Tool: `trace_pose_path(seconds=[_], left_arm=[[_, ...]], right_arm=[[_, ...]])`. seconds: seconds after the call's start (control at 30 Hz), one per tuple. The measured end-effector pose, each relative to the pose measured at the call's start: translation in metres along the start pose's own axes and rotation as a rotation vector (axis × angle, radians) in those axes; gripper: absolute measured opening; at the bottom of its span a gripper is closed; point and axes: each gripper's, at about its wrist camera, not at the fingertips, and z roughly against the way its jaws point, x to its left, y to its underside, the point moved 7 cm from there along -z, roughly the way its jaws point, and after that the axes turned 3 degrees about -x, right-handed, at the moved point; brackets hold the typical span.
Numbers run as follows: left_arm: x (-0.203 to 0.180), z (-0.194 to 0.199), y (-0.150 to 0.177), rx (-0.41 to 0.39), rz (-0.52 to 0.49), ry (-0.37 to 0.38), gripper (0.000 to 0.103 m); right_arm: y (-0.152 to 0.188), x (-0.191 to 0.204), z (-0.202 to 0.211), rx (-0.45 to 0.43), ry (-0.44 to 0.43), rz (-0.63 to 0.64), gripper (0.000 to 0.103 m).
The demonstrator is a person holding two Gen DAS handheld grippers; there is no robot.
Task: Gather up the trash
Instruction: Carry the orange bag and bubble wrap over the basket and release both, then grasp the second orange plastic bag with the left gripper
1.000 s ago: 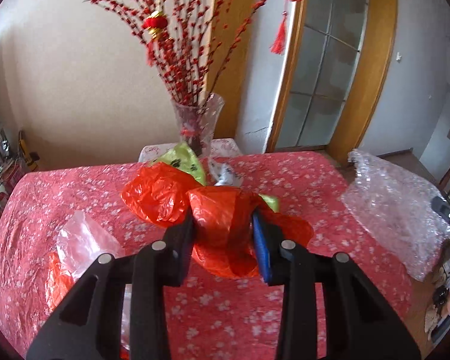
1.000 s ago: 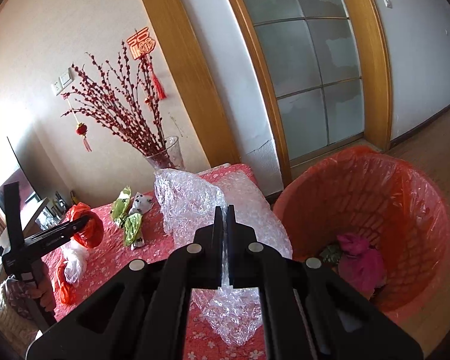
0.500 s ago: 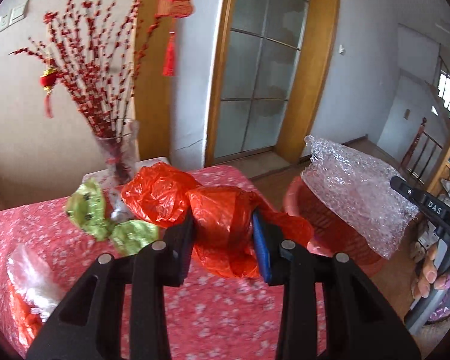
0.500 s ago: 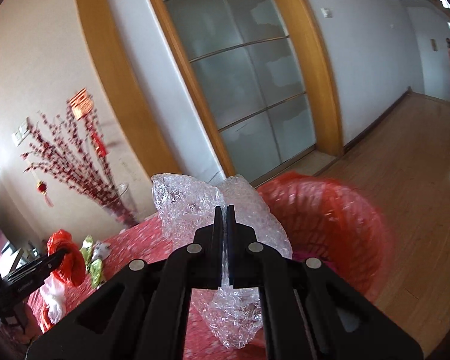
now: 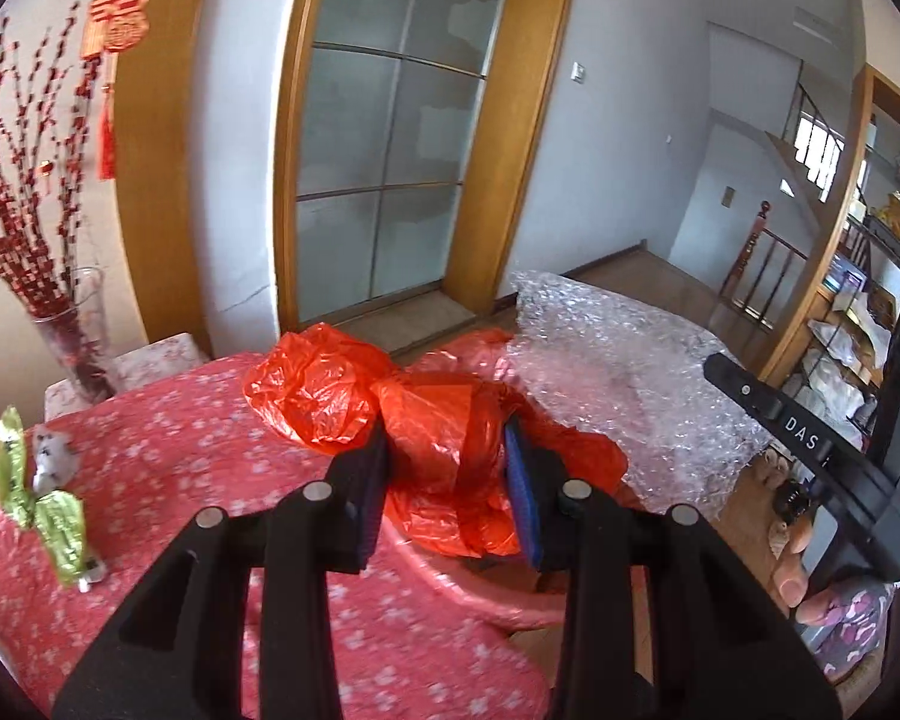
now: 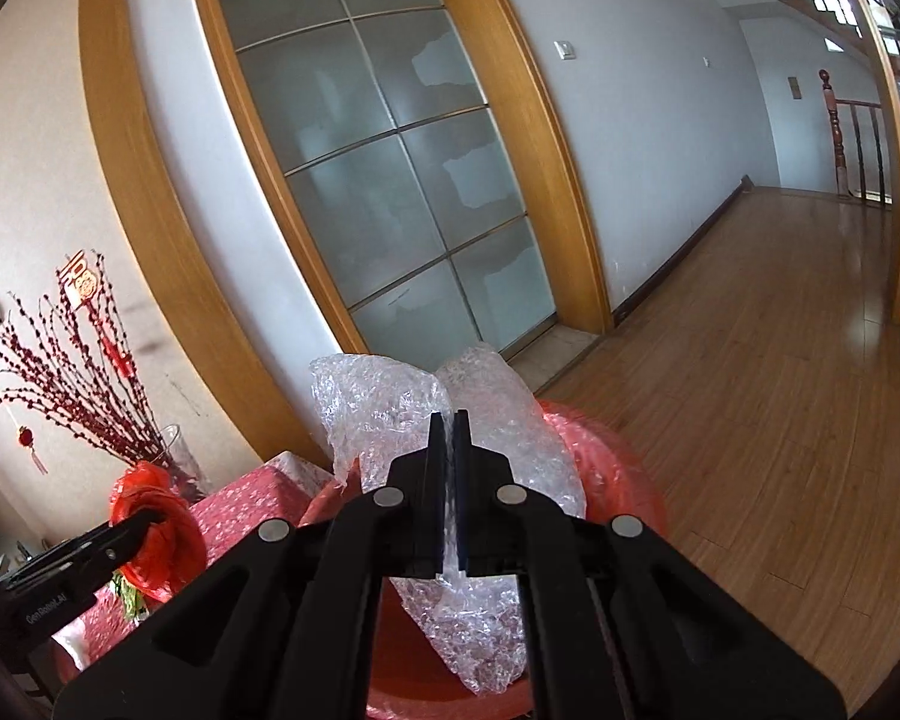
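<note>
Crumpled red plastic bag (image 5: 438, 420) clamped in left gripper (image 5: 447, 480), just over rim of red-lined bin (image 5: 480, 594) beside table (image 5: 210, 480). Bubble wrap (image 6: 426, 420) pinched tight in right gripper (image 6: 448, 492), hanging above bin. Green wrappers (image 5: 60, 516) on table, near vase (image 5: 78, 336).

two grippers, one crumpled red plastic bag (image 5: 432, 414), one sheet of bubble wrap (image 6: 450, 468), one red-lined bin (image 6: 618, 468), two green wrappers (image 5: 60, 522), one glass vase (image 5: 75, 336).
</note>
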Motion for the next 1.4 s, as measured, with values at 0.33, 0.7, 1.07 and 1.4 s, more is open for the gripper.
trace_pose_path(seconds=[0.33,0.7,1.07,1.4], left_arm=[[-0.023,-0.05,0.01,0.059,-0.013,0.06,0.036],[-0.018,-0.089,0.034,0.153,-0.006,0.063,0.052],[0.002,-0.075,0.044,0.142,0.002,0.005,0.058],[0.067,-0.005,0.051,0.067,0.01,-0.168,0.061]], right_arm=[[-0.007,-0.025,-0.008,0.002,-0.015,-0.04,0.003],[0.006,-0.032,-0.022,0.052,-0.028,-0.063,0.048],[0.009,-0.036,-0.018,0.059,0.019,-0.025,0.048],[0.018,0.0,-0.012,0.072,-0.005,0.124,0.049]])
